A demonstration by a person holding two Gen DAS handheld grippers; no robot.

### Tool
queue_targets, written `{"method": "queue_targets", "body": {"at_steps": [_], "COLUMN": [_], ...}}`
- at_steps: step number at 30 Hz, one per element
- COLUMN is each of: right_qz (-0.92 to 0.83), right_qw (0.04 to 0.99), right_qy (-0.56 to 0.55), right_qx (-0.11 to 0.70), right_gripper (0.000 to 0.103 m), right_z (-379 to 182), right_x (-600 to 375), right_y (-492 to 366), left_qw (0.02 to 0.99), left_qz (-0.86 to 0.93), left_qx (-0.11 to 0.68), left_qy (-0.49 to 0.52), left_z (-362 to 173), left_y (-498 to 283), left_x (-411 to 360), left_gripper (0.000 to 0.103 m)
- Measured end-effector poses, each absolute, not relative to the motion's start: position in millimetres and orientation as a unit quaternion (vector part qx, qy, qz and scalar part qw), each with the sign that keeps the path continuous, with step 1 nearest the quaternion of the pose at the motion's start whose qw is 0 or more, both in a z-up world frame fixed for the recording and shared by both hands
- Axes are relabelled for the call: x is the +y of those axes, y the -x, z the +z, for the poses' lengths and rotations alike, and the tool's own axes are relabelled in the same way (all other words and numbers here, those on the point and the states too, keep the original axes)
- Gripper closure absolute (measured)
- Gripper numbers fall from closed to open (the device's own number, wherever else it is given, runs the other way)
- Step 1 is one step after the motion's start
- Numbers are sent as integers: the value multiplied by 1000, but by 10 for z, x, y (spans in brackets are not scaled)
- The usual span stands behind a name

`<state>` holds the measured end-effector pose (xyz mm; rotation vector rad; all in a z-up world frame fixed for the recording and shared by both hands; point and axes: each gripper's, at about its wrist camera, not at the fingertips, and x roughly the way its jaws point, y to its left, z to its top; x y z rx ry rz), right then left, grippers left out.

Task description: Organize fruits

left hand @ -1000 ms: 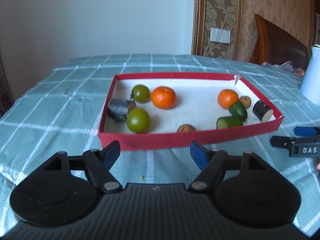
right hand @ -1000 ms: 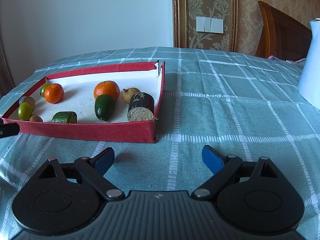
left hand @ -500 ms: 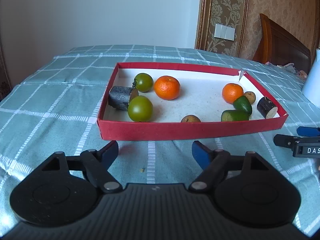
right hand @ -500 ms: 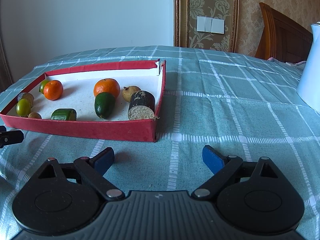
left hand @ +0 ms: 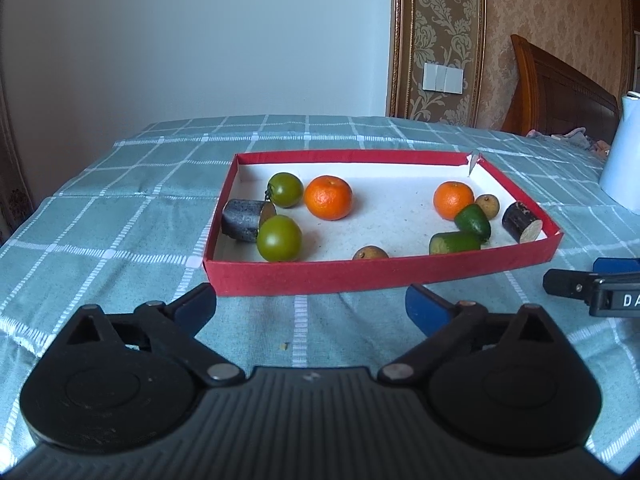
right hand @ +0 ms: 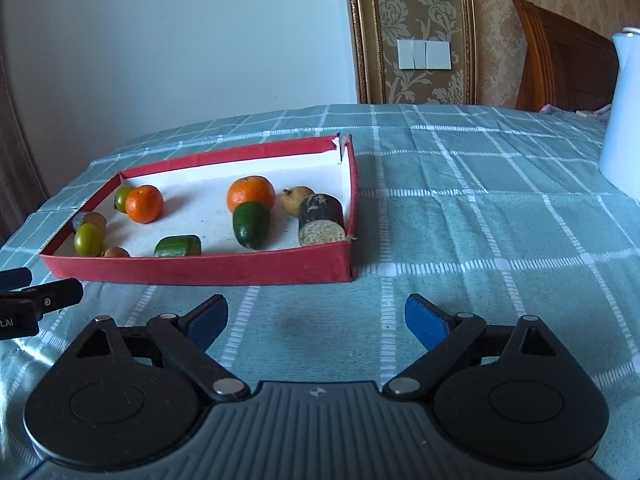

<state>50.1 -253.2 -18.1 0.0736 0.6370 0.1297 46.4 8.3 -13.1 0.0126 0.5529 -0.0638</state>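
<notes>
Blue fingertips on the left gripper are spread wide with nothing between them, low over the checked tablecloth just in front of the red tray. Next to it, the right gripper is wide too and holds nothing, near the tray's right corner. Inside the tray lie two oranges, two green tomatoes, dark cut pieces, an avocado and small brown fruits, and a white jug stands far off at the right.
</notes>
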Motion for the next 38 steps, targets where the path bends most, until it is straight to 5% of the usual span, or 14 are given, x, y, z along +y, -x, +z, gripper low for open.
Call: {"method": "queue_targets", "body": {"at_steps": [38], "right_qz": [65], "right_qw": [955], "right_qy": [40], "right_qx": [286], "right_gripper": [7], "right_z": [-153], "right_x": [-2027], "right_y": [-344], "left_qw": [968], "left_qz": [-31], "left_qx": [248], "left_qy": [-31], "left_z": [-108], "left_y": [-392], "left_x": [30], "left_gripper": [0]}}
